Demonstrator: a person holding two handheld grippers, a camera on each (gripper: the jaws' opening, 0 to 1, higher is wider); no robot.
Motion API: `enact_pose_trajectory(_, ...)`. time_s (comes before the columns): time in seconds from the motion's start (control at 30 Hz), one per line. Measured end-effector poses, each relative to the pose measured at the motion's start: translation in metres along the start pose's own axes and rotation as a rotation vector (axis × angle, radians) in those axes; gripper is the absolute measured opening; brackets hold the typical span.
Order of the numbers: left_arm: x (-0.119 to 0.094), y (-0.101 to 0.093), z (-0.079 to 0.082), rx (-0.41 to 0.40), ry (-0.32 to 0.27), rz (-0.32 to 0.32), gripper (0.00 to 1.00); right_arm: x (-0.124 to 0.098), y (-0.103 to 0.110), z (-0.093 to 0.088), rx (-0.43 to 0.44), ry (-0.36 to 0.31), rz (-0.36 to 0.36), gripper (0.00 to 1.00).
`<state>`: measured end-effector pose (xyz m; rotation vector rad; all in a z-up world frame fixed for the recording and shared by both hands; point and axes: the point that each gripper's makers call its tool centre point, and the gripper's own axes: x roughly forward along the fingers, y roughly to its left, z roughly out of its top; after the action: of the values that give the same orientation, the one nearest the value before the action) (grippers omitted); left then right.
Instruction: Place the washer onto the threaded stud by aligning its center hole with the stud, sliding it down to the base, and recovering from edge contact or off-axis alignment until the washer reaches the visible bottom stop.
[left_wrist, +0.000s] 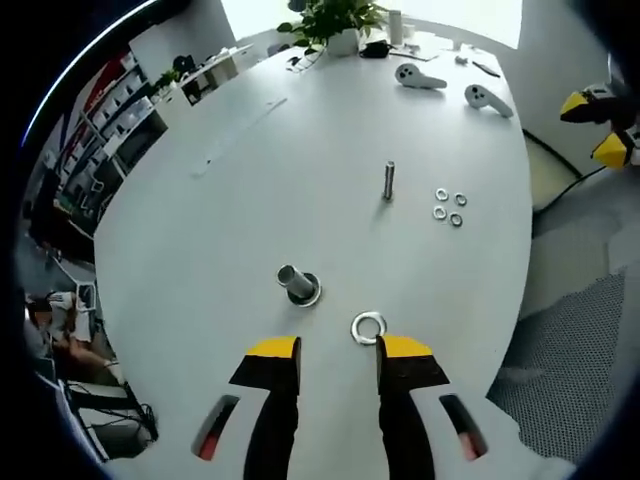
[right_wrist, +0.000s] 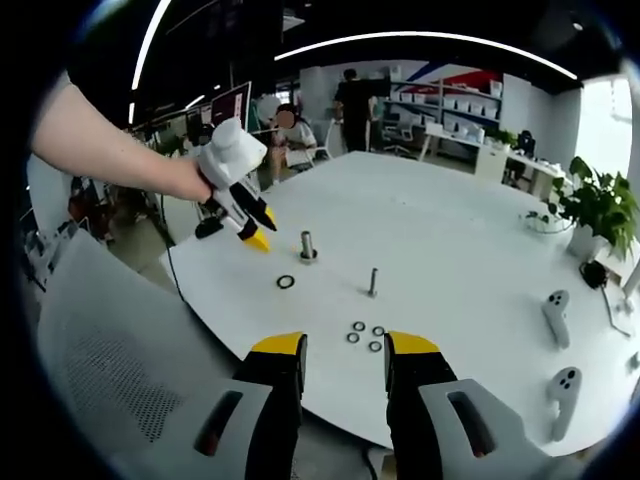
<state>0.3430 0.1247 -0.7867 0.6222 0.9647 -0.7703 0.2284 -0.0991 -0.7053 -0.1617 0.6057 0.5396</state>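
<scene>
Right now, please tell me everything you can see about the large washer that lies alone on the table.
The large washer is a flat ring that looks like bright metal, with a wide round center hole. It lies flat on the white table, just ahead of the left gripper, whose jaws stand apart and do not hold it. The short, thick stud with a collar at its base stands beside it, apart. In the right gripper view the washer looks dark.

white table (left_wrist: 250, 180), potted plant (left_wrist: 335, 22), shelving (right_wrist: 445, 105)
</scene>
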Motion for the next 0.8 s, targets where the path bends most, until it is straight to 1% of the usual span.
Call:
enact_pose_trajectory(0.13,-0.010,-0.003,-0.006,-0.054,-0.028,0.007,0.28,-0.001,0.000,0.002,-0.003,-0.011,-0.001,0.33)
enact_pose_trajectory(0.3,-0.019,-0.014,-0.016,-0.063,-0.039,0.014,0.28,-0.001,0.001,0.001,-0.004,-0.003,0.003,0.33)
enact_pose_trajectory(0.43,-0.023,-0.017,-0.023,-0.079,-0.044,0.016,0.28,-0.001,0.001,0.001,-0.003,-0.005,0.002,0.34)
enact_pose_trajectory(0.6,-0.028,-0.018,-0.023,-0.104,-0.067,0.020,0.28,0.000,0.002,0.000,-0.004,0.003,0.003,0.34)
enact_pose_trajectory(0.8,-0.031,-0.025,-0.022,-0.101,-0.074,0.018,0.28,0.000,0.002,-0.001,-0.003,0.005,0.004,0.34)
